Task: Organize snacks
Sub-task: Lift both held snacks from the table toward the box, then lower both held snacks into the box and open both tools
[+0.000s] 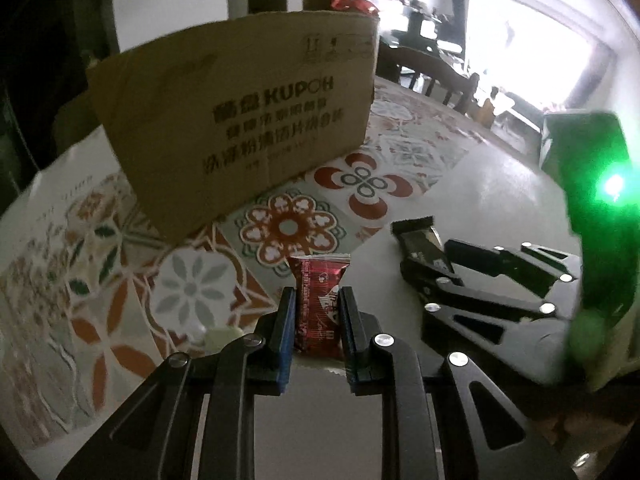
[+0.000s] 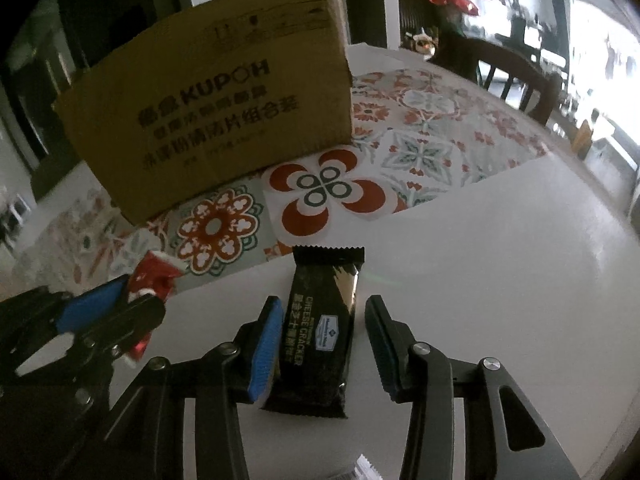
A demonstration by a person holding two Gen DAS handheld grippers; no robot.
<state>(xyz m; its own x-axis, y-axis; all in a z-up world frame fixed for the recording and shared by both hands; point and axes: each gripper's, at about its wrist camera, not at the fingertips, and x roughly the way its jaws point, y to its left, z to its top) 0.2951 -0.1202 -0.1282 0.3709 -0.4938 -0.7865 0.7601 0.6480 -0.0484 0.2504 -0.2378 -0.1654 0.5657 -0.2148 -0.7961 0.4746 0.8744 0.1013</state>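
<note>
My left gripper (image 1: 317, 294) is shut on a small red snack packet (image 1: 320, 276), held upright just above the table; in the right wrist view that gripper (image 2: 142, 292) and the red packet (image 2: 154, 276) show at the lower left. A black cheese cracker packet (image 2: 320, 320) lies on the white table (image 2: 480, 260) between the fingers of my right gripper (image 2: 323, 302). The left pad (image 2: 264, 340) is against it and the right pad stands clear of it. The left wrist view shows the right gripper (image 1: 426, 254) around the black packet (image 1: 416, 236).
A brown cardboard box (image 1: 240, 120) (image 2: 216, 100) stands behind on a flower-patterned mat (image 1: 280, 228). A green box (image 1: 560, 140) sits at the right. Wooden chairs (image 2: 516, 76) line the table's far side. Another wrapper's edge (image 2: 364, 468) peeks in below.
</note>
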